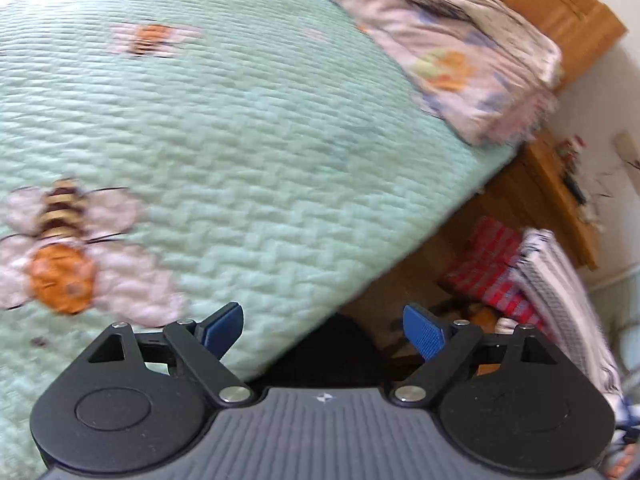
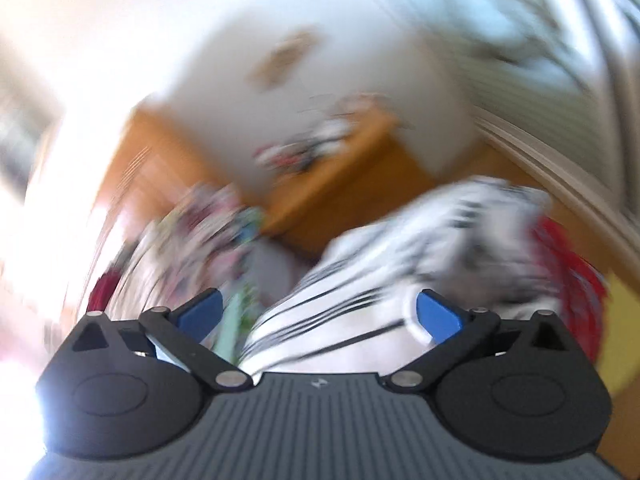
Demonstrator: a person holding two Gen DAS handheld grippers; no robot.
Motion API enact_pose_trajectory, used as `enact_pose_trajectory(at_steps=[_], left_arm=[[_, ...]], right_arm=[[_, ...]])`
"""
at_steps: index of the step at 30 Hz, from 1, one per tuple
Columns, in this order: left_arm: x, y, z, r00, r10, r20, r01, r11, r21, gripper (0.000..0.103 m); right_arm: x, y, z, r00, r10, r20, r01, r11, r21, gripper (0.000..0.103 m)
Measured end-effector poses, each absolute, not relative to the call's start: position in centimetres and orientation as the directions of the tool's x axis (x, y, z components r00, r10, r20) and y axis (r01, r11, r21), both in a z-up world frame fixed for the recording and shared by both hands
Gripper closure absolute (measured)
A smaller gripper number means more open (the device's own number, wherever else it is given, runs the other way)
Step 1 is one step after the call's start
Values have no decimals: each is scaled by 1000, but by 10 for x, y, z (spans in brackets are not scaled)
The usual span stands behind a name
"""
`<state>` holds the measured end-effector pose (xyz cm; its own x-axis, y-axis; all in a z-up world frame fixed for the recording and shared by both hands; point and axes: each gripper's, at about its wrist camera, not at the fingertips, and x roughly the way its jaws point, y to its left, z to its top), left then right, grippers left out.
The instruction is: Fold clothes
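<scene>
Left gripper (image 1: 323,330): jaws wide apart, empty, over the edge of a mint quilted bedspread (image 1: 224,120) with bee appliqués. Striped white cloth (image 1: 560,276) lies at three o'clock, its long axis running from eleven to five. Right gripper (image 2: 318,318): jaws spread, with blurred black-striped white cloth (image 2: 400,256) bunched between and beyond them, unpinched.

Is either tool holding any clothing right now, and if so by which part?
Nothing is held. The left tool is open over the bed's edge; the right tool is open, with the striped cloth beyond its pads, ungripped.
</scene>
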<state>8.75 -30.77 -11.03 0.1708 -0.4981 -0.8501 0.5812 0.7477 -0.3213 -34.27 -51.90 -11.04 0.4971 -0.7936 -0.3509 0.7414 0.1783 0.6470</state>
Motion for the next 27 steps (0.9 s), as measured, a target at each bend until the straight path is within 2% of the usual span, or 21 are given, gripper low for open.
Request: enact_pose_trajectory(at_steps=[5,9,11,12,14,16,18,22,27], left_arm=[[84,-281,-101,303,-441,-845,596,780,-193,9],[79,-255,-74,465,-430,-774,565,817,-114,7],[72,-247,-53,587,-386,-712,534,845,-17,6],[67,-243,-42,657,-357,-664,509,860,42,1],[52,-235,-20,798,-290,-528,434,885,170,0],[42,-227,-2,879,-240,-412,358,903,238,0],[36,-220,11,915,-213,-342,307,919,248,0],[33,-208,28,930,-222,-292,286,937,199,0],[43,-197,34,899,-285,-332,339,934,114,0]], right_arm=[[-265,-472,-95,698,-664,-269,696,539,475,0],[-215,-462,-91,826,-470,-310,563,691,453,0],[-198,-452,-96,846,-415,-336,532,706,467,0],[-188,-445,-97,852,-392,-348,519,719,462,0],[-170,-426,-98,860,-351,-371,494,754,432,0],[-153,-402,-98,869,-317,-381,464,791,399,0],[-140,-386,-98,879,-289,-378,429,826,366,0],[-127,-366,-92,894,-243,-376,372,870,324,0],[-111,-358,-92,903,-204,-378,325,900,292,0]])
